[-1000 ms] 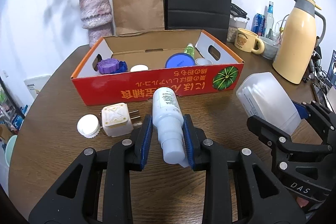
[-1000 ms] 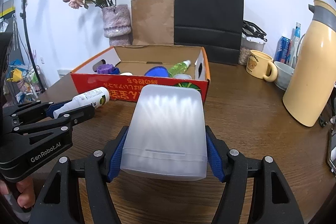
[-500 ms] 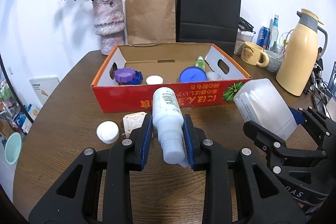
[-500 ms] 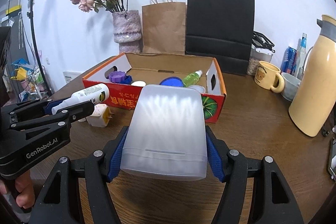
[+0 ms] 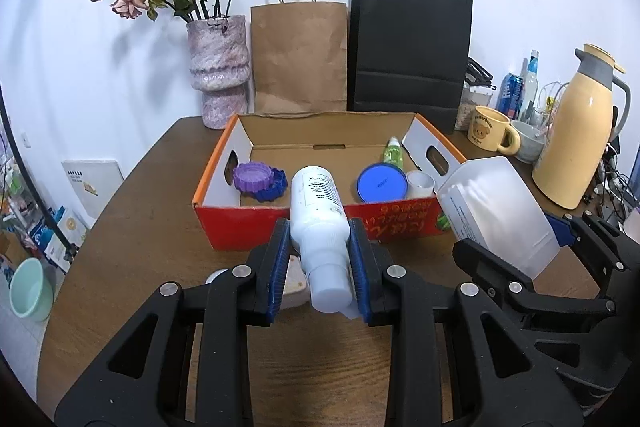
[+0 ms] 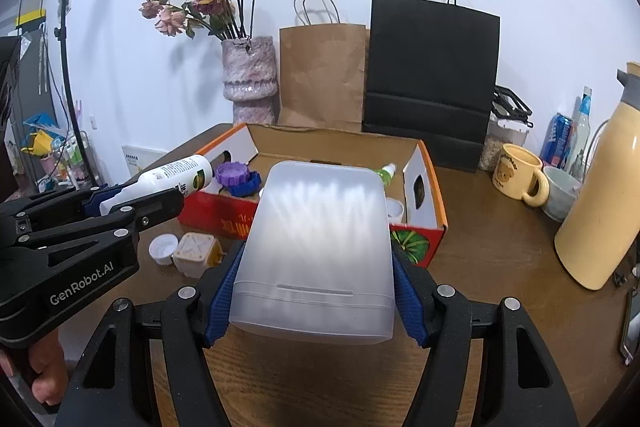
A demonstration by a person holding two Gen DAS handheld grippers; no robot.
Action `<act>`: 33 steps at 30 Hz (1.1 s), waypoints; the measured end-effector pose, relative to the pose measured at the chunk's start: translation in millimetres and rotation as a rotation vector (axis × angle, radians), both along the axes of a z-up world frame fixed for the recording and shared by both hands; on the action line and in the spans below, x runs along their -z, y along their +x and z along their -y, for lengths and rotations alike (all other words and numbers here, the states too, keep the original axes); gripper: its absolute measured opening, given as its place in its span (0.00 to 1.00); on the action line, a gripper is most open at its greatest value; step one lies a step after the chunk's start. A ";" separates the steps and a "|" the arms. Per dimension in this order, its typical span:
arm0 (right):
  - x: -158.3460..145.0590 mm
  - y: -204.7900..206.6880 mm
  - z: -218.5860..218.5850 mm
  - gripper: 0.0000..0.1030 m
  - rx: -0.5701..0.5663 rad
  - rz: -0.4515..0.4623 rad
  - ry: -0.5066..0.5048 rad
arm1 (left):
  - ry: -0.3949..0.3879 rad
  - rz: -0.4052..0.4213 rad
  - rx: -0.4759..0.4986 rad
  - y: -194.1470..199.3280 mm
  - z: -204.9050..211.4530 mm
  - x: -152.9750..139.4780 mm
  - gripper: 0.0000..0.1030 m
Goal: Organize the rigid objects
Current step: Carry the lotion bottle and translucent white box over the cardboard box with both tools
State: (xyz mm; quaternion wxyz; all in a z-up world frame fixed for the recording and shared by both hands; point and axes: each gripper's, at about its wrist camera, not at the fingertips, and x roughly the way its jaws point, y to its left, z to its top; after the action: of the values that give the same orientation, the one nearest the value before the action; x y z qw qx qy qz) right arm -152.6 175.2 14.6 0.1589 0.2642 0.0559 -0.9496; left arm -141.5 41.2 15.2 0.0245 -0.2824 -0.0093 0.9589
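My left gripper (image 5: 319,259) is shut on a white bottle (image 5: 319,211) and holds it above the table, in front of the orange cardboard box (image 5: 280,225). My right gripper (image 6: 312,291) is shut on a translucent plastic container (image 6: 316,247), also held above the table before the box (image 6: 434,195). The box holds purple and blue lids (image 5: 260,179), a blue round lid (image 5: 380,183), a small white cup (image 5: 419,183) and a green bottle (image 5: 393,151). A white cap (image 6: 163,249) and a cream plug adapter (image 6: 196,253) lie on the table in front of the box.
Behind the box stand a vase of dried roses (image 5: 220,67), a brown paper bag (image 5: 300,59) and a black paper bag (image 5: 408,51). A yellow mug (image 5: 490,135), a bowl, cans and a yellow thermos (image 5: 576,147) stand at the right.
Both grippers have risen and drawn back with their loads, so the box interior shows more from above. The cap and adapter now sit mostly under the left gripper.
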 end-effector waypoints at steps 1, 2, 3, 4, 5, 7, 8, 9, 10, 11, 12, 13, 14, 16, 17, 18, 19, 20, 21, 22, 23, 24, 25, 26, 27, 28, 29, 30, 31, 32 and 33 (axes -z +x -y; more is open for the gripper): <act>-1.3 -1.5 1.4 0.70 0.000 -0.003 0.000 | 0.002 -0.002 -0.001 -1.1 0.6 -0.8 0.24; -2.3 -2.8 2.3 0.70 -0.001 -0.005 0.001 | 0.004 -0.003 -0.004 -2.7 1.5 -1.7 0.24; -3.6 -4.4 3.6 0.70 -0.001 -0.008 0.002 | 0.007 -0.006 -0.007 -4.9 3.0 -2.8 0.24; -4.7 -6.2 4.7 0.70 0.000 -0.012 0.002 | 0.009 -0.006 -0.009 -6.3 3.4 -3.4 0.24; -5.5 -7.2 5.8 0.70 0.000 -0.014 0.002 | 0.010 -0.007 -0.010 -7.9 3.9 -3.7 0.24; -7.3 -10.9 7.4 0.70 0.000 -0.018 0.000 | 0.011 -0.009 -0.015 -11.8 5.2 -4.8 0.24; -8.1 -13.1 8.2 0.70 0.000 -0.020 -0.001 | 0.012 -0.009 -0.018 -13.8 5.6 -5.2 0.24; -9.0 -15.2 8.7 0.70 0.001 -0.021 -0.002 | 0.014 -0.010 -0.019 -15.9 6.4 -5.6 0.24; -9.9 -17.4 9.0 0.70 0.001 -0.021 -0.007 | 0.014 -0.011 -0.022 -18.1 7.1 -6.0 0.24; -10.3 -19.0 9.5 0.70 0.000 -0.022 -0.008 | 0.015 -0.011 -0.024 -20.2 7.7 -6.8 0.24; -10.8 -20.7 10.1 0.70 0.001 -0.023 -0.009 | 0.017 -0.012 -0.026 -22.6 8.4 -7.4 0.24; -11.4 -23.1 11.0 0.70 0.002 -0.025 -0.008 | 0.019 -0.012 -0.027 -24.4 9.2 -7.8 0.24; -11.6 -24.9 11.7 0.70 0.003 -0.026 -0.008 | 0.019 -0.013 -0.029 -26.3 9.5 -8.2 0.24; -12.2 -29.8 12.7 0.70 0.004 -0.026 -0.008 | 0.022 -0.016 -0.033 -30.8 10.3 -9.3 0.24; -12.4 -32.0 13.0 0.70 0.005 -0.026 -0.009 | 0.024 -0.017 -0.035 -32.8 10.7 -9.6 0.24; -12.7 -34.5 13.6 0.70 0.006 -0.026 -0.010 | 0.025 -0.017 -0.037 -35.0 11.0 -9.7 0.24; -13.0 -36.6 14.0 0.70 0.007 -0.027 -0.011 | 0.026 -0.017 -0.039 -37.1 11.4 -9.9 0.24; -13.2 -38.4 14.5 0.70 0.008 -0.028 -0.011 | 0.028 -0.017 -0.041 -39.6 11.9 -9.6 0.24; -13.3 -40.9 14.7 0.70 0.009 -0.028 -0.012 | 0.030 -0.017 -0.043 -41.5 12.2 -9.6 0.24; -13.4 -44.2 15.1 0.70 0.010 -0.027 -0.013 | 0.030 -0.016 -0.045 -44.2 12.4 -9.5 0.24; -13.8 -46.5 15.5 0.70 0.011 -0.026 -0.014 | 0.031 -0.015 -0.048 -47.0 12.6 -9.5 0.24; -14.0 -49.5 16.0 0.70 0.012 -0.026 -0.015 | 0.034 -0.015 -0.050 -49.7 13.2 -9.7 0.24; -14.3 -52.3 16.5 0.70 0.014 -0.027 -0.015 | 0.036 -0.016 -0.052 -51.7 13.8 -10.0 0.24; -14.6 -54.9 17.1 0.70 0.016 -0.028 -0.016 | 0.039 -0.017 -0.055 -54.6 14.8 -10.5 0.24; -14.9 -58.1 17.9 0.70 0.018 -0.029 -0.016 | 0.041 -0.018 -0.057 -56.3 15.6 -10.8 0.24; -15.2 -61.1 18.8 0.70 0.022 -0.031 -0.016 | 0.044 -0.019 -0.060 -59.2 16.9 -11.3 0.24; -15.5 -63.8 19.0 0.70 0.025 -0.033 -0.016 | 0.046 -0.019 -0.062 -60.9 17.5 -11.5 0.24; -15.6 -66.3 19.3 0.70 0.027 -0.033 -0.016 | 0.049 -0.019 -0.064 -63.6 18.6 -11.9 0.24; -15.4 -69.6 19.7 0.70 0.028 -0.033 -0.017 | 0.051 -0.020 -0.067 -65.8 19.7 -12.1 0.24; -15.0 -72.0 19.9 0.70 0.030 -0.032 -0.017 | 0.053 -0.020 -0.069 -68.3 20.5 -12.4 0.24; -14.5 -74.7 20.0 0.70 0.031 -0.030 -0.017 | 0.054 -0.020 -0.071 -70.8 20.8 -12.4 0.24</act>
State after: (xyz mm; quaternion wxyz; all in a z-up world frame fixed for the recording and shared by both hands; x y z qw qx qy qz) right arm -227.3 155.2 29.2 0.1456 0.2494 0.0461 -0.9563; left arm -212.4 20.3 27.7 -0.0017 -0.2717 -0.0450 0.9613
